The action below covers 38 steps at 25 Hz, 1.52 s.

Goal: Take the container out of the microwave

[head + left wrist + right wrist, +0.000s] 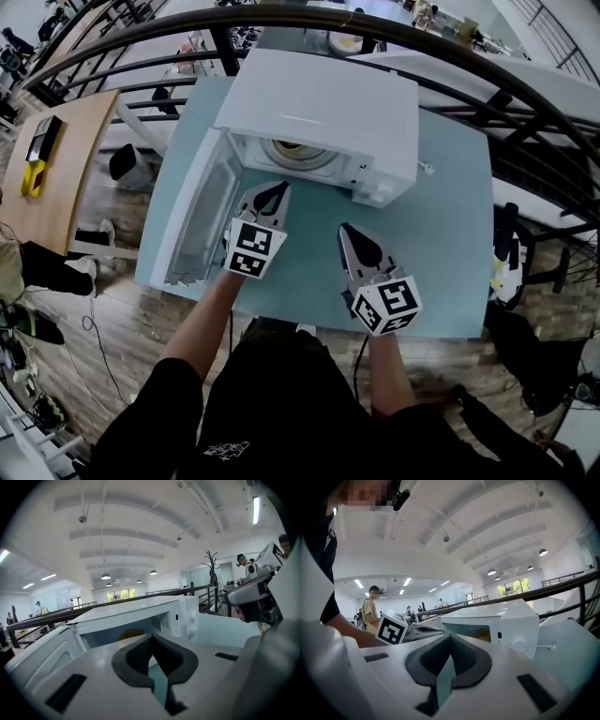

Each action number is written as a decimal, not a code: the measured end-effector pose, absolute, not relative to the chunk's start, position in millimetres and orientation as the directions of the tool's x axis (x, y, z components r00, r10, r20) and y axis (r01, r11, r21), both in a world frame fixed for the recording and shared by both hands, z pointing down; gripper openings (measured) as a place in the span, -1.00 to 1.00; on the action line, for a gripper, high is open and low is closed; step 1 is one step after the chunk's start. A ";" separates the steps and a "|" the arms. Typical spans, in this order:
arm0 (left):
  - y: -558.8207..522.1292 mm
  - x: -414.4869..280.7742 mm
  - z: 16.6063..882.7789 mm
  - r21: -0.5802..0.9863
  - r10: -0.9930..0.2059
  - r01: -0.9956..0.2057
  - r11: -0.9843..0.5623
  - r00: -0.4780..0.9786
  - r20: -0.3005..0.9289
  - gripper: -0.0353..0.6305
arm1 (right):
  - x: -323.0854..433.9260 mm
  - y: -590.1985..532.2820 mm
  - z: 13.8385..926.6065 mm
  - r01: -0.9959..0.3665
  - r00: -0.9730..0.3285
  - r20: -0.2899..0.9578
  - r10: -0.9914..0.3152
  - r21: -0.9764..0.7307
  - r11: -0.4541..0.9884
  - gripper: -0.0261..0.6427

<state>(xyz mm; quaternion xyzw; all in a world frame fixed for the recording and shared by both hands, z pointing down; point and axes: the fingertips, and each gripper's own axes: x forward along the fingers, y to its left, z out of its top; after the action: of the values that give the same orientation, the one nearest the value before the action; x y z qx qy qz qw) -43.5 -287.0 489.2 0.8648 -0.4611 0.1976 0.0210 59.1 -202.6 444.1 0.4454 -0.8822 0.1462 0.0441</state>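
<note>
So far only the opening step looks done: the microwave (328,103) stands toward the far edge of the teal bench (450,234) with its door (192,216) swung wide open over the bench's left edge, and the cavity is exposed. The container (298,150) sits inside on the cavity floor, roughly in the middle of the opening, untouched by either tool. From above it reads as a round, pale bowl-like vessel with something tan or yellowish in it. In the gripper views it shows only as a dull yellow patch (131,633) in the shadowed cavity, so its rim and material are hard to judge. The left gripper (280,188) hovers just in front of the open cavity, its fingers pressed together at the tips with nothing between them. The right gripper (344,229) hangs nearer the bench's near edge, to the right of the opening, and its fingers are likewise closed on nothing. What remains, I judge, is nearly the whole task: spreading the fingers, reaching into the cavity, gripping the container's rim or wall, and drawing it out onto the bench.
</note>
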 end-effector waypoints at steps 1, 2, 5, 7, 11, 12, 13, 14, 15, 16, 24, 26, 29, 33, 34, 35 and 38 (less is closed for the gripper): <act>-293.3 -42.4 492.7 -0.149 -0.785 -0.801 -0.580 0.499 0.367 -0.87 | 57.5 -206.8 446.7 -0.799 -0.599 0.213 -0.772 -0.220 0.559 -0.90; -299.2 -40.7 496.5 -0.154 -0.779 -0.795 -0.587 0.504 0.373 -0.87 | 56.1 -210.9 448.7 -0.800 -0.598 0.217 -0.771 -0.222 0.558 -0.90; -313.9 -34.0 513.0 -0.174 -0.758 -0.766 -0.618 0.523 0.391 -0.87 | 53.3 -222.7 452.0 -0.802 -0.596 0.227 -0.770 -0.221 0.555 -0.90; -321.1 -29.8 522.0 -0.198 -0.746 -0.747 -0.635 0.525 0.410 -0.87 | 53.6 -229.0 454.1 -0.805 -0.592 0.235 -0.771 -0.220 0.551 -0.90; -331.7 -26.5 537.5 -0.236 -0.730 -0.718 -0.654 0.518 0.446 -0.87 | 52.5 -237.2 461.8 -0.810 -0.585 0.254 -0.770 -0.220 0.543 -0.90; -335.4 -26.0 541.5 -0.238 -0.727 -0.716 -0.656 0.515 0.454 -0.87 | 52.6 -239.8 463.9 -0.811 -0.584 0.257 -0.770 -0.219 0.542 -0.90; -339.1 -25.6 545.6 -0.239 -0.723 -0.713 -0.659 0.513 0.463 -0.87 | 52.5 -242.4 466.0 -0.812 -0.583 0.261 -0.770 -0.218 0.541 -0.90; -342.5 -25.5 549.8 -0.240 -0.719 -0.710 -0.662 0.511 0.472 -0.87 | 52.1 -244.9 468.5 -0.814 -0.581 0.266 -0.769 -0.218 0.539 -0.90; -345.4 -25.6 553.8 -0.242 -0.714 -0.705 -0.666 0.509 0.481 -0.87 | 51.4 -247.1 471.5 -0.815 -0.579 0.270 -0.769 -0.218 0.537 -0.90; -347.9 -25.8 557.5 -0.245 -0.709 -0.700 -0.671 0.508 0.490 -0.87 | 50.6 -249.1 474.9 -0.817 -0.577 0.275 -0.769 -0.219 0.534 -0.90; -363.1 -26.5 579.2 -0.279 -0.676 -0.652 -0.705 0.500 0.541 -0.87 | 51.9 -261.4 496.2 -0.840 -0.543 0.305 -0.782 -0.222 0.496 -0.90; -366.6 -27.2 583.8 -0.285 -0.668 -0.641 -0.712 0.496 0.554 -0.87 | 51.7 -264.8 501.2 -0.847 -0.531 0.314 -0.787 -0.222 0.483 -0.90; -371.9 -27.4 593.3 -0.288 -0.655 -0.628 -0.723 0.490 0.575 -0.87 | 50.7 -271.3 512.1 -0.858 -0.513 0.329 -0.793 -0.224 0.462 -0.90; -377.4 -28.7 603.2 -0.295 -0.648 -0.617 -0.730 0.485 0.587 -0.87 | 46.4 -277.7 525.1 -0.867 -0.498 0.344 -0.796 -0.232 0.442 -0.90; -378.3 -29.4 605.0 -0.295 -0.647 -0.616 -0.731 0.485 0.589 -0.87 | 44.9 -278.5 527.3 -0.868 -0.495 0.347 -0.796 -0.235 0.437 -0.90; -379.6 -30.1 606.5 -0.296 -0.646 -0.614 -0.732 0.485 0.590 -0.86 | 43.6 -279.4 528.7 -0.869 -0.493 0.349 -0.797 -0.237 0.434 -0.90; -386.6 -31.5 608.0 -0.296 -0.642 -0.610 -0.735 0.485 0.594 -0.82 | 40.1 -284.1 528.3 -0.871 -0.489 0.350 -0.799 -0.238 0.429 -0.90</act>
<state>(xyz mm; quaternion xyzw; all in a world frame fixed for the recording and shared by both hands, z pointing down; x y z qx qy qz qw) -31.5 -386.6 608.0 0.8615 -0.3632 0.3542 -0.0227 40.1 -284.1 528.3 0.4971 -0.8401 0.1965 0.0922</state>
